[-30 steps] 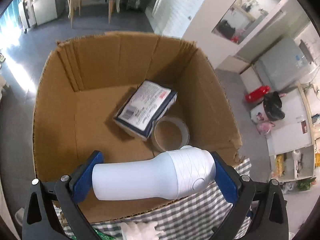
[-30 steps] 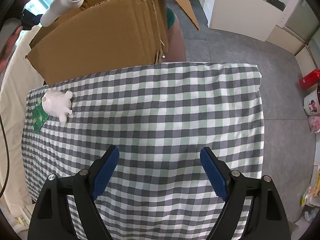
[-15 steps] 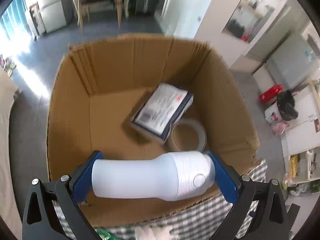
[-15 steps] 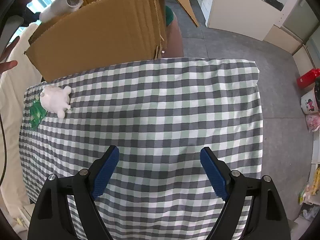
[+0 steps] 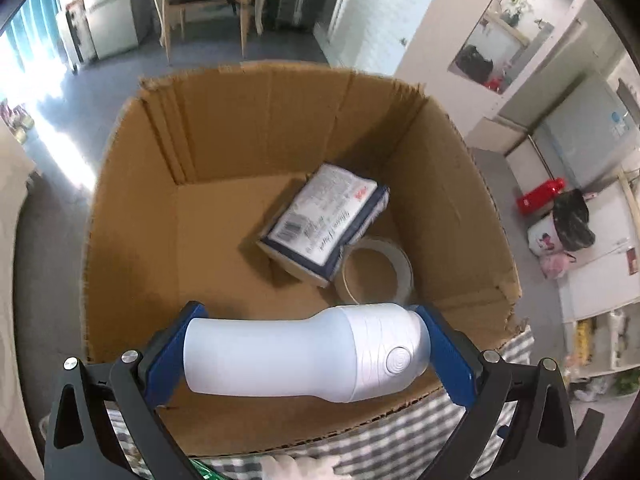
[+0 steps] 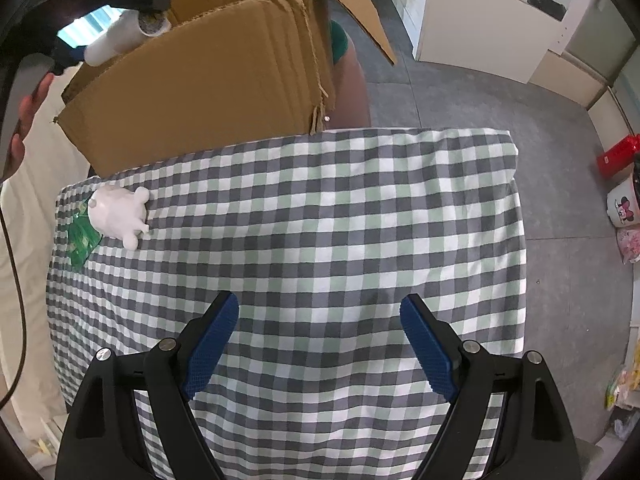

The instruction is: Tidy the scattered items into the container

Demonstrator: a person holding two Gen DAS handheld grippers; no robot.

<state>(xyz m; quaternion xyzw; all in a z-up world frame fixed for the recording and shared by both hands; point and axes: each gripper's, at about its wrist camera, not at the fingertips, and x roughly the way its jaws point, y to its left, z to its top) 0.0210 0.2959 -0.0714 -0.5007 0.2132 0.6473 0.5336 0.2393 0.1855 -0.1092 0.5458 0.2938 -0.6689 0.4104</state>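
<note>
My left gripper point(image 5: 310, 354) is shut on a white bottle-shaped device point(image 5: 308, 354), held crosswise over the near part of the open cardboard box point(image 5: 132, 208). Inside the box lie a white and blue packet point(image 5: 324, 220) and a roll of tape point(image 5: 376, 276). From the right wrist view the same white device point(image 6: 120, 38) hangs above the cardboard box point(image 6: 208, 96). My right gripper point(image 6: 320, 344) stands open above the checked cloth point(image 6: 320, 232) with nothing between its fingers. A white animal figure point(image 6: 118, 212) and a green packet point(image 6: 82, 240) lie at the cloth's far left.
The box stands past the table's far edge, one flap point(image 6: 352, 4) sticking up to the right. A person's hand point(image 6: 24, 120) shows at the left. On the floor to the right are a red container point(image 6: 618, 154) and a white pot point(image 6: 626, 204).
The left gripper has tilted and shifted with the white device, so the box sits more centred under it. The right gripper has stayed still and open.
</note>
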